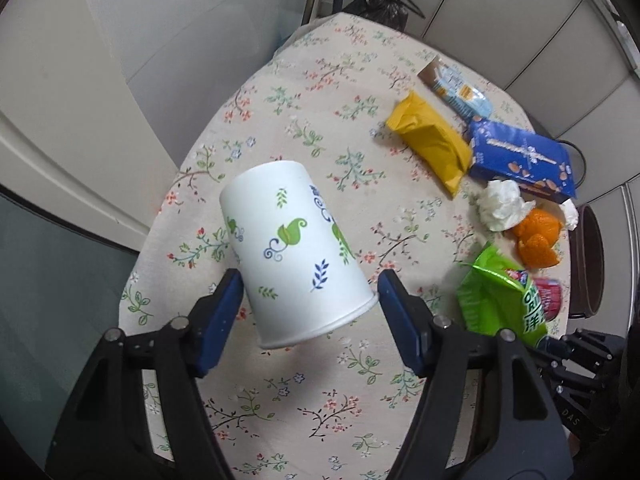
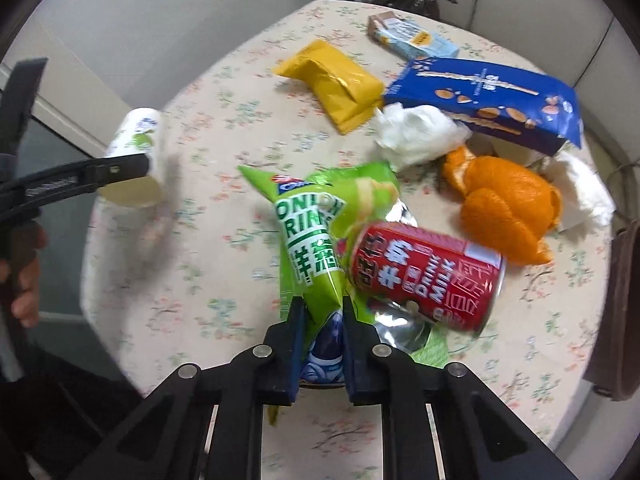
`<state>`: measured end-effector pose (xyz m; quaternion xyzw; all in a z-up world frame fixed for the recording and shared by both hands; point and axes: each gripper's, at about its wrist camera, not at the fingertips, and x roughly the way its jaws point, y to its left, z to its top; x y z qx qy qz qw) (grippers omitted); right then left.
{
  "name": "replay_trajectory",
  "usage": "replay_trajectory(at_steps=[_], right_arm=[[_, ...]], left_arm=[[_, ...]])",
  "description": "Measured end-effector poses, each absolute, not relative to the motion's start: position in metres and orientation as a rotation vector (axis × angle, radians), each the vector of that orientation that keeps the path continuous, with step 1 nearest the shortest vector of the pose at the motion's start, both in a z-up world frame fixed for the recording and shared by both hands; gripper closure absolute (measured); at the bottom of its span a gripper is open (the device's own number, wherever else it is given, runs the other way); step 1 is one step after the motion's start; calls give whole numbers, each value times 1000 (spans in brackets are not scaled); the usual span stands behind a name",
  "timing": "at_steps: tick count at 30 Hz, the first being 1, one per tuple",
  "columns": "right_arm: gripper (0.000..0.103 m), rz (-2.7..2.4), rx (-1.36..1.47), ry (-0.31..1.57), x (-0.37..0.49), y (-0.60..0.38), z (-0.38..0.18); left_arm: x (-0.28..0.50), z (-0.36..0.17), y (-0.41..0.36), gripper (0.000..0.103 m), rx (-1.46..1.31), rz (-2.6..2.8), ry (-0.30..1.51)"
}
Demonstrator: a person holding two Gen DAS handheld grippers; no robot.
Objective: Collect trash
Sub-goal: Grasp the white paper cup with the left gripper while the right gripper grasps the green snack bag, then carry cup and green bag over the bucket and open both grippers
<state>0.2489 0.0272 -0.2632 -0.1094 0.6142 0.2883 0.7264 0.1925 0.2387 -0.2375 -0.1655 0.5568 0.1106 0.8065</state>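
Note:
My left gripper is shut on a white paper cup printed with green and blue leaves; the cup hangs tilted above the floral tablecloth, rim toward the camera. The right wrist view shows the same cup at the left, with one left finger across it. My right gripper is shut on a corner of a green onion-ring snack bag. A red milk drink can lies on its side against that bag. The bag and can also show at the left view's right edge.
On the far right of the table lie a yellow packet, a blue biscuit box, a brown-and-blue carton, crumpled tissue and orange peel. A tied black bag sits beyond the table. A person's hand shows at left.

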Motion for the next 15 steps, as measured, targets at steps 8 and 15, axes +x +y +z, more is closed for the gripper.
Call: replay_trajectory(at_steps=[8,15], right_arm=[[89,797,124,1381,250,4,-229],[90,870,338,1267,255,-22,-182]], left_arm=[[190,-207,227,33,-337,195,1095],[190,-183,210,33,-342,139,1030]])
